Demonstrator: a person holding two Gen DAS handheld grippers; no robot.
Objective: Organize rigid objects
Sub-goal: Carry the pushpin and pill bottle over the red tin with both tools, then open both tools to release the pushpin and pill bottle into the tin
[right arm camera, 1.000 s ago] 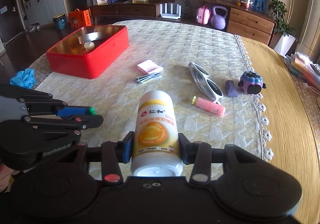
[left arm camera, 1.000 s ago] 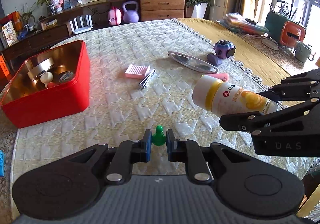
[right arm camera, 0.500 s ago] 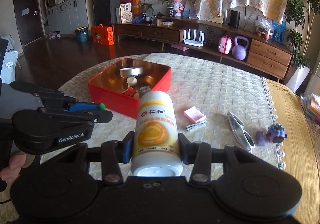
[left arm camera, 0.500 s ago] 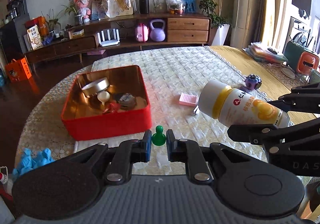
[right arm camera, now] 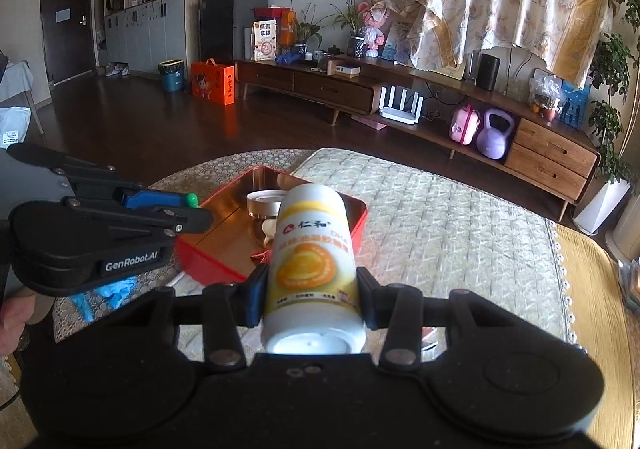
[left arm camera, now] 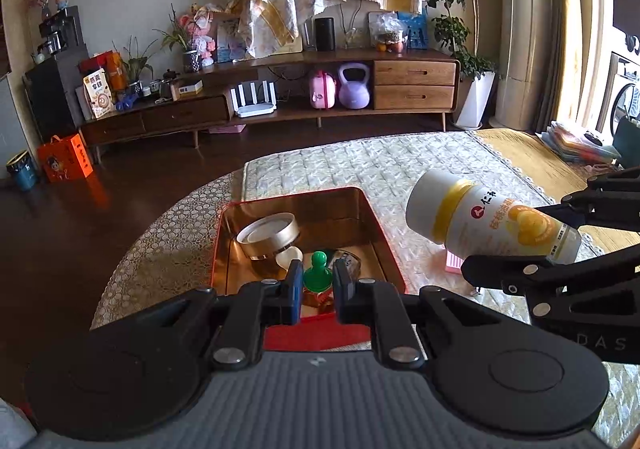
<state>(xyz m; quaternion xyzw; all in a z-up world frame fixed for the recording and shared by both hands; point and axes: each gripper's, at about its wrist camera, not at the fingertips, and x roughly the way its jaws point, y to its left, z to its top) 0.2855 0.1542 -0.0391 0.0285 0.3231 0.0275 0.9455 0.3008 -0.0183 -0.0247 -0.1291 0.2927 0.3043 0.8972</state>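
Both tools now over the red tin: left tool pinching green pawn, right tool clamping bottle

Green pawn; white/yellow bottle; red tin, gold inside.

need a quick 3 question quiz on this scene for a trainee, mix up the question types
1. True or false: the left hand-held gripper is shut on a green pawn.
2. Multiple choice: what does the right hand-held gripper hold? A) a pink comb B) a white and yellow bottle C) a purple toy
3. Fill in: the round gold-rimmed tin lies inside the ____ box.

Key: 1 true; 2 B; 3 red
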